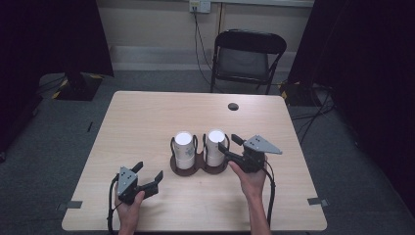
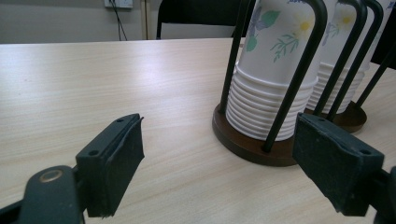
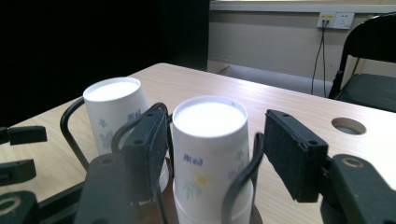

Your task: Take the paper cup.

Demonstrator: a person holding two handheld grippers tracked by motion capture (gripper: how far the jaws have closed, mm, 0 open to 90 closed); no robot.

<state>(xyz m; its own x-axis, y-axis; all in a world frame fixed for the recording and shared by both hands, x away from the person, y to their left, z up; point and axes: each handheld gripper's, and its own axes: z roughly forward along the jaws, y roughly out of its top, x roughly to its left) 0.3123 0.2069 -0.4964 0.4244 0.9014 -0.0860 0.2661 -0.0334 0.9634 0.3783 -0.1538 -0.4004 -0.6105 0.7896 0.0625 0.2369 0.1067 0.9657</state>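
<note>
A dark wooden two-ring holder point(image 1: 198, 165) stands mid-table with a left cup stack point(image 1: 184, 147) and a right cup stack point(image 1: 214, 144), both white flowered paper cups set upside down inside black wire hoops. My right gripper point(image 1: 230, 143) is open, its pads either side of the top cup of the right cup stack point(image 3: 210, 135) with a gap at the right pad point(image 3: 292, 154). The left cup stack point(image 3: 116, 112) stands beyond it. My left gripper point(image 1: 148, 171) is open and low over the table, short of the holder; its view shows the nearer cup stack point(image 2: 275, 60) ahead to the right.
A round cable hole point(image 1: 233, 106) sits near the table's far edge. A black folding chair point(image 1: 247, 56) stands behind the table, below a wall socket point(image 1: 199, 6) with a hanging cable. Dark curtains flank both sides. Bare tabletop point(image 1: 142, 122) lies left of the holder.
</note>
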